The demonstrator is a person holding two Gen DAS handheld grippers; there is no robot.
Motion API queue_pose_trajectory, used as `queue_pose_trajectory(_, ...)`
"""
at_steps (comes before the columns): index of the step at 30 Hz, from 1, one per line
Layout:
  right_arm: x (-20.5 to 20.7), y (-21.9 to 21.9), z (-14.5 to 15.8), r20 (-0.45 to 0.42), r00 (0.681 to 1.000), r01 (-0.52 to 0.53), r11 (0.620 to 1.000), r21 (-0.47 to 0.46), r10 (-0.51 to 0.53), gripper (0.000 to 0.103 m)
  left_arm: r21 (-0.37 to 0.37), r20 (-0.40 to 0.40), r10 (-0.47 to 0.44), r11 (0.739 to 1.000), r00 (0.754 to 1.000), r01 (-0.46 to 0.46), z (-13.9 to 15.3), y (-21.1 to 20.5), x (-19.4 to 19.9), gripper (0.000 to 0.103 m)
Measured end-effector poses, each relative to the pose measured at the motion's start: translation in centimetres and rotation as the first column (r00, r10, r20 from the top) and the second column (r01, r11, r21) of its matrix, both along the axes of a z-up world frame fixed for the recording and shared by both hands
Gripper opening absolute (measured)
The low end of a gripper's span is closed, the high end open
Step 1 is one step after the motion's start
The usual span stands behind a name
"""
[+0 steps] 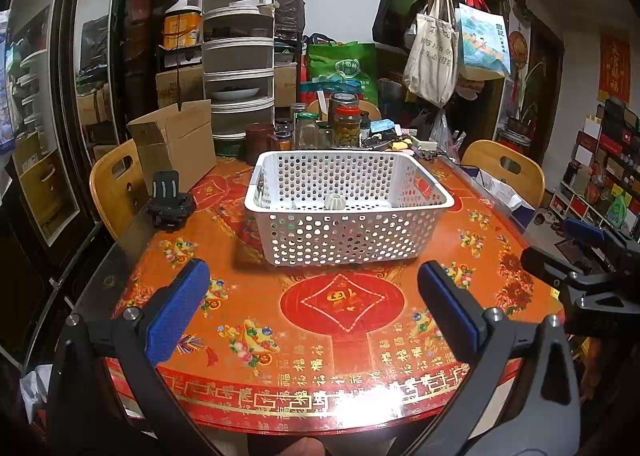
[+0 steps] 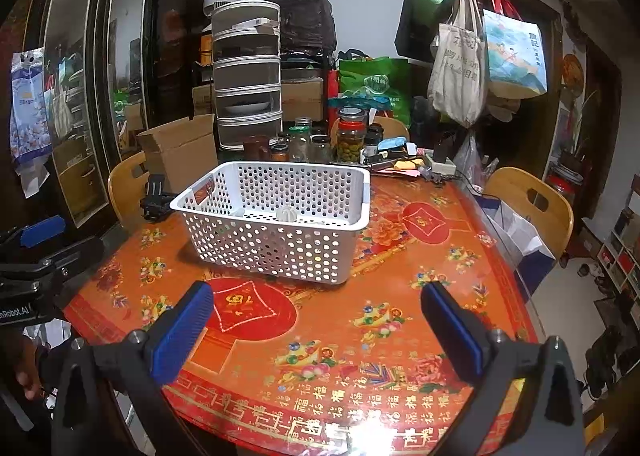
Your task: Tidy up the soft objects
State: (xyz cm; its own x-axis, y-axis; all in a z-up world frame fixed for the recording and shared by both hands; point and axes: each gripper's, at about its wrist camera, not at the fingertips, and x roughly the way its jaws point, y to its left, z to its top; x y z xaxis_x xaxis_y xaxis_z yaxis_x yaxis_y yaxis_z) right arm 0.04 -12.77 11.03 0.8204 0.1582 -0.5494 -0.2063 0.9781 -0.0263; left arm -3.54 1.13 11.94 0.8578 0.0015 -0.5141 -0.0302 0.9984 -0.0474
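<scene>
A white perforated plastic basket (image 1: 416, 172) stands on the red and orange patterned table (image 1: 340, 336); it also shows in the right wrist view (image 2: 320, 180). A small pale ribbed soft object (image 1: 334, 202) lies inside it near the front wall, also seen from the right wrist (image 2: 287, 213). More items inside are hard to make out. My left gripper (image 1: 312, 288) is open and empty, above the table in front of the basket. My right gripper (image 2: 316, 308) is open and empty, also short of the basket. Each gripper appears at the other view's edge.
A cardboard box (image 1: 176, 140), a black mount (image 1: 170, 204), several glass jars (image 1: 346, 126) and a stacked food cover (image 1: 240, 56) stand behind and left of the basket. Wooden chairs (image 1: 116, 188) flank the table. Bags hang on a coat rack (image 1: 440, 48).
</scene>
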Motion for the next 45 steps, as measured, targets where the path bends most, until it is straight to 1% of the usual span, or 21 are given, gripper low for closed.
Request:
queue_pose_trajectory(11, -0.1, 0.2, 0.0, 0.000, 1.000, -0.006, 1.000, 0.002, 0.006, 0.103, -0.001, -0.009, -0.009, 1.000, 1.000, 0.009, -0.7, 0.1, 0.1, 0.103)
queue_pose_trajectory(45, -0.3, 0.2, 0.0, -0.006, 1.000, -0.007, 1.000, 0.000, 0.007, 0.103, 0.000, -0.014, -0.019, 1.000, 1.000, 0.019, -1.1, 0.3, 0.3, 0.103)
